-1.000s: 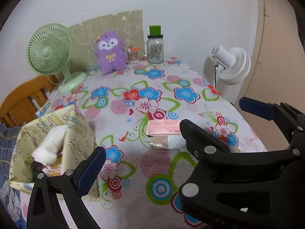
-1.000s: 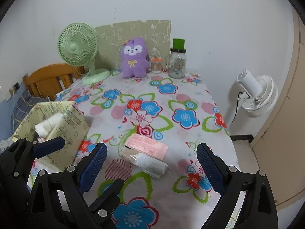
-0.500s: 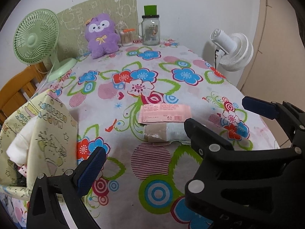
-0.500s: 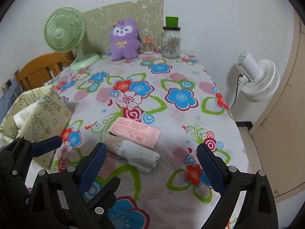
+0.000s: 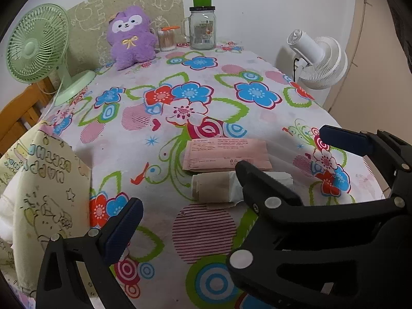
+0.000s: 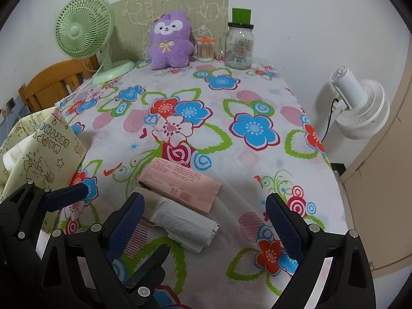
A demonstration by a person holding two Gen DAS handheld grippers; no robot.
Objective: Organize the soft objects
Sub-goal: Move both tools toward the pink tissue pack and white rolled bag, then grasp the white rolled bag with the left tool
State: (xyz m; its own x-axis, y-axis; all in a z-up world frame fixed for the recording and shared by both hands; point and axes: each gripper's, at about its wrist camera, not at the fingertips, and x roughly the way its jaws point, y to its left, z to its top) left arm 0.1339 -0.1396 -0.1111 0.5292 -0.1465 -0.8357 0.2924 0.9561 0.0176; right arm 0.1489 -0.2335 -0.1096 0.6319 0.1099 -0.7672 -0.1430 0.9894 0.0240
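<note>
A pink flat packet (image 5: pixel 226 154) (image 6: pixel 180 182) lies mid-table. Touching its near side is a rolled white and beige soft bundle (image 5: pixel 219 188) (image 6: pixel 185 221). At the table's left edge stands a yellow printed bag (image 5: pixel 46 180) (image 6: pixel 43 149) with something white and soft inside. A purple plush toy (image 5: pixel 131 36) (image 6: pixel 171 41) sits upright at the far end. My left gripper (image 5: pixel 206 219) is open, just short of the bundle. My right gripper (image 6: pixel 204 203) is open too, its fingers either side of the bundle above it. In the left wrist view it hides the left gripper's right finger.
A flowered cloth covers the table (image 6: pixel 257 170). Along the far edge stand a green fan (image 6: pixel 85 33), a cotton-swab pot (image 6: pixel 205 50) and a glass jar (image 6: pixel 239 46) with a green lid. A white fan (image 6: pixel 360 108) stands off the right edge, a wooden chair (image 6: pixel 51 82) at the left.
Both grippers have moved forward and lower toward the pink packet and the bundle, which now look larger and closer. Both stay open; nothing on the table has shifted.
</note>
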